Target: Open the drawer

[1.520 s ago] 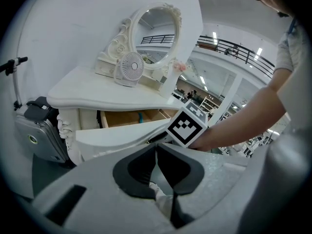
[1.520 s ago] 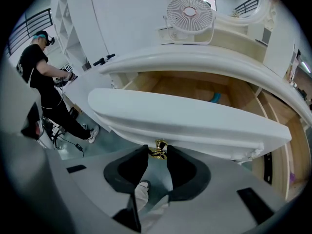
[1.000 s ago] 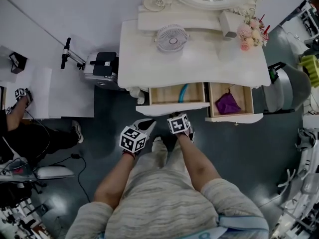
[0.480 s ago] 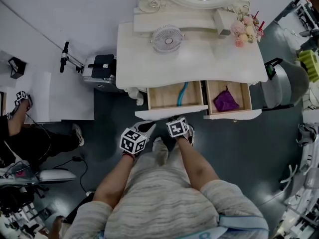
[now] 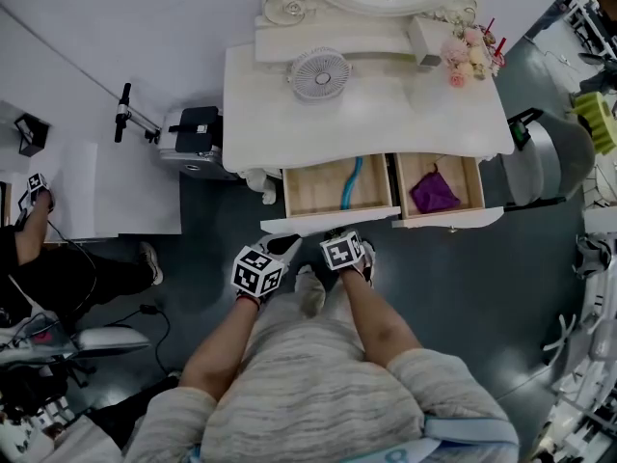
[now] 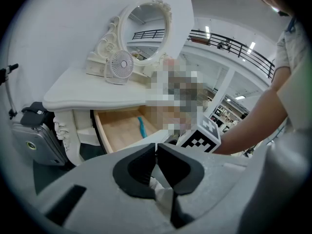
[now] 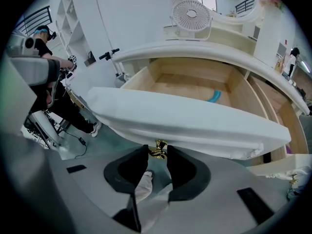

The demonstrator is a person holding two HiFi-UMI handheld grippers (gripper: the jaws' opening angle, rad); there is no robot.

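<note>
Head view: soft, even light from overhead, overall a little dim and grey. The white counter (image 5: 386, 114) reads bright without blowing out. The dark floor (image 5: 463, 278) below its front edge sits in a faint, diffuse shadow.

Both gripper views: heavy fisheye, straight edges bowed, corners vignetted to black.

Left gripper view: ceiling lights (image 6: 251, 47) glare at upper right.

Right gripper view: the gold knob (image 7: 159, 149) shows a small glint. The grey foreground is soft, slightly out of focus.

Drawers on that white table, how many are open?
2. The left drawer holds a blue thing; the right drawer beside it holds a purple cloth. More may be hidden below.
</note>
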